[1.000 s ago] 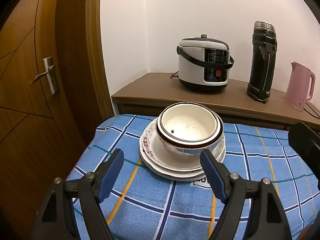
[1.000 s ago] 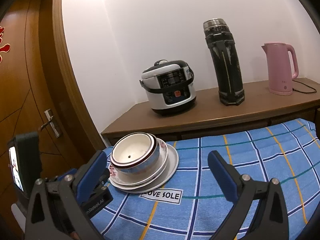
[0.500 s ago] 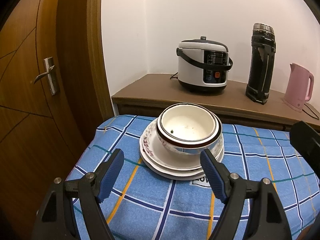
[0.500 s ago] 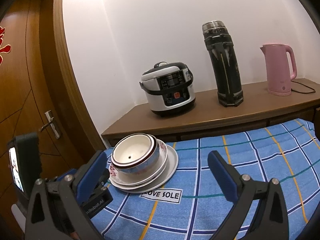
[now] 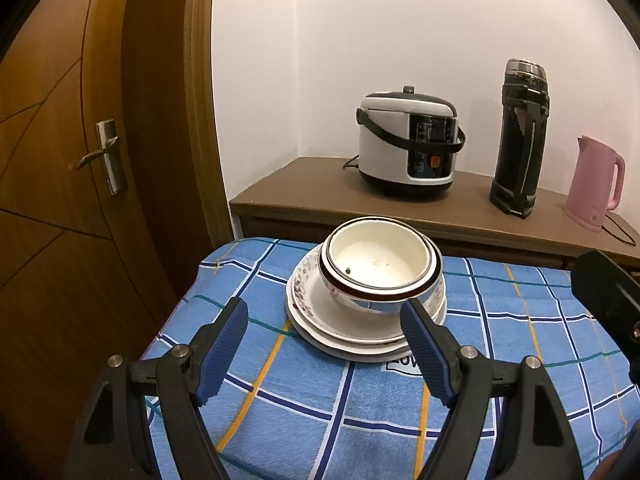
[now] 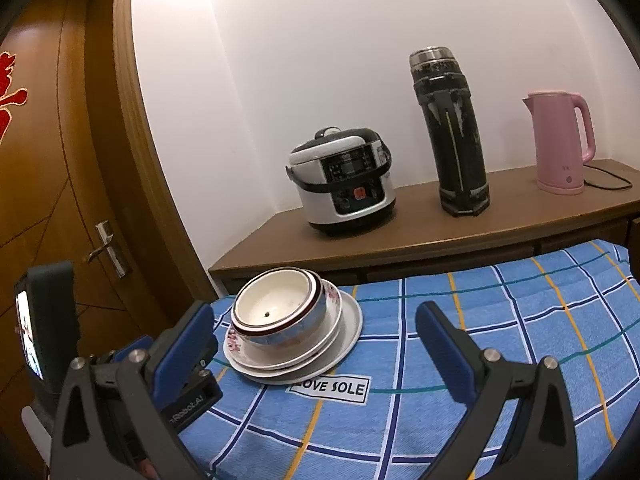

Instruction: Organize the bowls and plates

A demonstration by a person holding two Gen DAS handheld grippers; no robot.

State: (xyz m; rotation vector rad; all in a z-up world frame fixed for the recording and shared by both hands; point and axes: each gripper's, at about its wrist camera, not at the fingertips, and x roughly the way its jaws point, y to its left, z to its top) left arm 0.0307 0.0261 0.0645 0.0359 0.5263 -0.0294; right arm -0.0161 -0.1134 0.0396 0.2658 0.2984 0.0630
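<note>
Nested white bowls (image 5: 380, 268) with dark brown rims sit on a stack of plates (image 5: 308, 312); the top plate has a flower pattern. The stack stands on a blue checked cloth (image 5: 280, 400) near the table's far left edge. My left gripper (image 5: 323, 306) is open just in front of the stack, its blue pads apart and touching nothing. In the right wrist view the bowls (image 6: 276, 312) and plates (image 6: 348, 328) lie left of centre. My right gripper (image 6: 314, 311) hangs open, short of them and holding nothing. The left gripper's body (image 6: 52, 320) shows at the left.
Behind the table runs a brown sideboard (image 6: 440, 240) carrying a rice cooker (image 6: 344, 184), a tall black flask (image 6: 452, 132) and a pink kettle (image 6: 560, 144) with its cord. A wooden door (image 5: 80, 160) with a lever handle stands to the left. The right gripper's body (image 5: 604, 292) shows at the right.
Both views have drifted slightly, so the stack and the sideboard sit a little lower in frame. Both grippers stay open and the dishes have not moved.
</note>
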